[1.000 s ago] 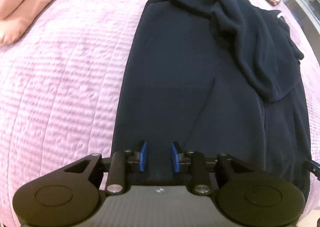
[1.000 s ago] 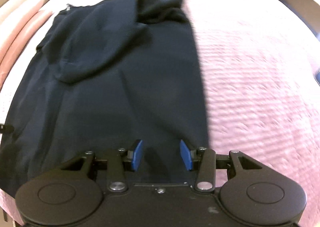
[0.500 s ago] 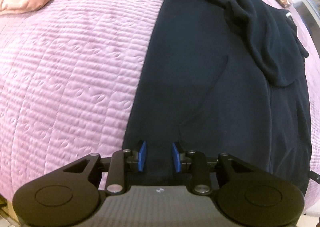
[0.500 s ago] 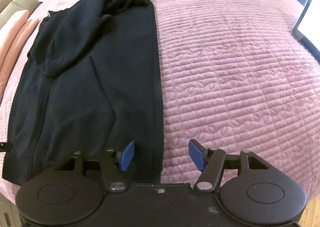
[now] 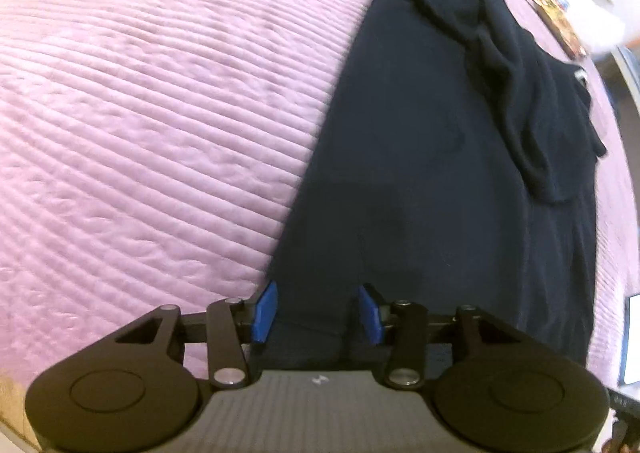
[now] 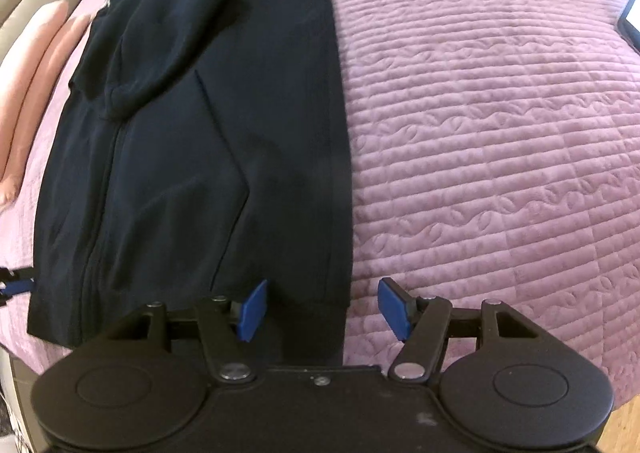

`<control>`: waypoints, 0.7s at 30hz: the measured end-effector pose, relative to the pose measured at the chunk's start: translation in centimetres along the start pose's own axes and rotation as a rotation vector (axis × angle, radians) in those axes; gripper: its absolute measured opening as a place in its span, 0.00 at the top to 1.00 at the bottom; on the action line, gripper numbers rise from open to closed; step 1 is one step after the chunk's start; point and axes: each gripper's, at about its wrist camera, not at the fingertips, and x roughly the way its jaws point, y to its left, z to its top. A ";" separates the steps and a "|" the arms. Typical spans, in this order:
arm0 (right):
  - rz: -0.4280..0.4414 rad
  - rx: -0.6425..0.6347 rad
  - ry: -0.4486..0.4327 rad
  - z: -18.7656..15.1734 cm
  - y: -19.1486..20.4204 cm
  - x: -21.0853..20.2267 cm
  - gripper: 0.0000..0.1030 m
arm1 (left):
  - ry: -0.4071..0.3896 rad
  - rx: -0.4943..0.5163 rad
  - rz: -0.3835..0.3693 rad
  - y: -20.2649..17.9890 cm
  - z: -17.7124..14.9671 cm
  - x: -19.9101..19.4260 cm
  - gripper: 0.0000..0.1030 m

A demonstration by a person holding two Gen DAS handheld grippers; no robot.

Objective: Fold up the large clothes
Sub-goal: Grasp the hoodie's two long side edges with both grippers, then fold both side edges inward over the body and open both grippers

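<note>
Both hand-held grippers, left (image 5: 316, 311) and right (image 6: 324, 309), gape wide over the dark navy fabric garment's (image 5: 432, 173) hem on the quilted pink bed (image 5: 160, 113).

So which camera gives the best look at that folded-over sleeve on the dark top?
The right wrist view: the sleeve lies sharp there, its cuff end plainly visible on the top. The left wrist view also shows the sleeve, but blurred and squeezed toward the right edge.
</note>
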 end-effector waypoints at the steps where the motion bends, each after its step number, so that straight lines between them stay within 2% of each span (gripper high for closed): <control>1: 0.000 -0.005 0.006 0.0 0.1 0.1 0.28 | -0.005 -0.011 0.019 0.5 -0.1 -0.3 0.53; 4: 0.014 -0.018 0.026 -0.1 0.4 0.5 0.26 | 0.041 -0.058 -0.007 2.0 -0.4 0.1 0.52; 6: 0.019 -0.040 0.034 -0.1 0.6 0.6 0.33 | 0.135 -0.082 -0.100 2.6 -0.9 1.4 0.50; 7: 0.028 -0.050 0.038 -0.1 0.7 0.5 0.40 | 0.157 -0.087 -0.131 2.7 -1.3 1.9 0.49; 9: 0.037 -0.058 0.045 0.0 1.1 0.4 0.50 | 0.131 -0.060 -0.128 2.2 -1.7 1.8 0.47; 10: 0.043 -0.051 0.043 0.0 1.1 0.3 0.60 | 0.123 -0.054 -0.128 1.9 -1.8 1.8 0.49; 11: 0.065 -0.029 0.045 0.1 0.9 0.2 0.69 | 0.115 -0.047 -0.122 1.5 -1.9 1.8 0.59; 13: 0.119 0.025 0.048 0.5 0.5 0.1 0.77 | 0.098 -0.009 -0.119 0.1 -2.3 1.6 0.80; 14: 0.132 0.041 0.041 0.8 0.4 -0.2 0.78 | 0.094 -0.007 -0.153 -0.3 -2.2 1.3 0.87; 17: 0.174 0.035 -0.015 2.5 0.7 -1.8 0.79 | 0.046 0.019 -0.184 -2.2 -1.0 0.2 0.88; 21: 0.220 -0.024 -0.156 7.2 2.2 -4.0 0.80 | -0.065 -0.005 -0.313 -4.4 2.9 -1.8 0.87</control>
